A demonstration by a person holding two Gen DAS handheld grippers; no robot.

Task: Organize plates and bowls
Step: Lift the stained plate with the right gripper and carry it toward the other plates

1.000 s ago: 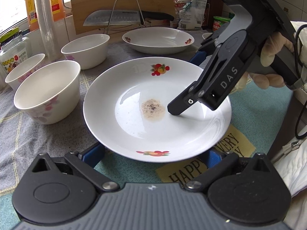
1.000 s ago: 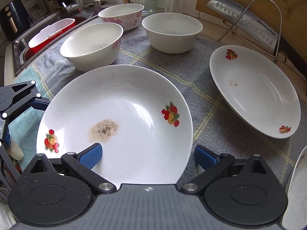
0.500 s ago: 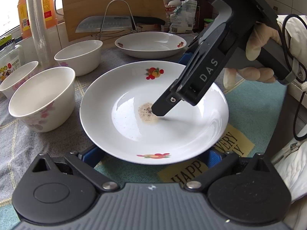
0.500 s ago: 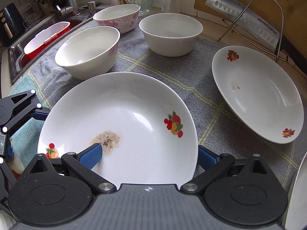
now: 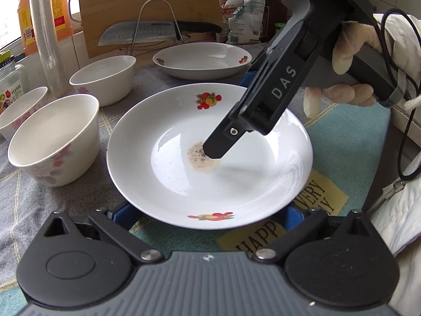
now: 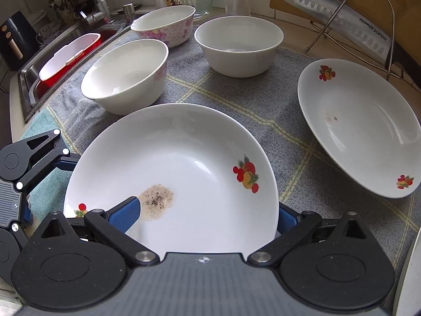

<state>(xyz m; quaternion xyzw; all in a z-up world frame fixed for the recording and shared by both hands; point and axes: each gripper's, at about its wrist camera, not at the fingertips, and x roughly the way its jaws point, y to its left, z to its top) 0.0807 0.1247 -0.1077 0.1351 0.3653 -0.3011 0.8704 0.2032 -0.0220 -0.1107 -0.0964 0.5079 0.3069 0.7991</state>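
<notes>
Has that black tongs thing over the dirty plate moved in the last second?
Yes. The right tongs slid inward across the plate, from its right side onto the brown stain.

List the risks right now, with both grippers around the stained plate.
1. The right gripper has one finger inside the stained plate and one outside its rim; a shallow bite could let the glazed plate slip or tip.
2. That finger sits at the food residue and may smear it.
3. Swinging the plate toward the second plate could knock the near bowl or chip the plates' rims.
</notes>
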